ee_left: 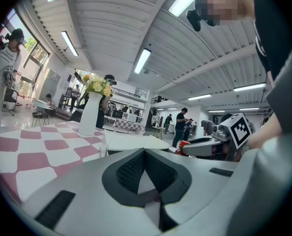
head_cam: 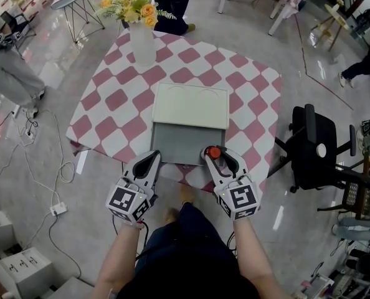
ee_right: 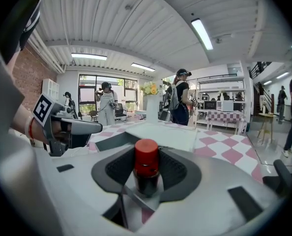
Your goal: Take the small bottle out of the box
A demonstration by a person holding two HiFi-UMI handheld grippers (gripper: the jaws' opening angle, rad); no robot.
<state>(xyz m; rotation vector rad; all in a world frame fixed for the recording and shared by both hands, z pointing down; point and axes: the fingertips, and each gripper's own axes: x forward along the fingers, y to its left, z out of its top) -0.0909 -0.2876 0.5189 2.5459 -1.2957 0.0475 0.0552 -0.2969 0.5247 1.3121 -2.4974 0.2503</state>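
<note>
Small bottle (ee_right: pixel 146 173), red-capped and upright, sits clamped between the fingers of the right gripper (head_cam: pixel 216 154), at the lower right corner of the open grey box (head_cam: pixel 185 143), low in the centre of the head view. The left gripper (head_cam: pixel 152 157) rests at the box's lower left corner, its fingers together on nothing. The box's white lid (head_cam: pixel 190 104) lies open above it on the checked table (head_cam: pixel 107 108).
</note>
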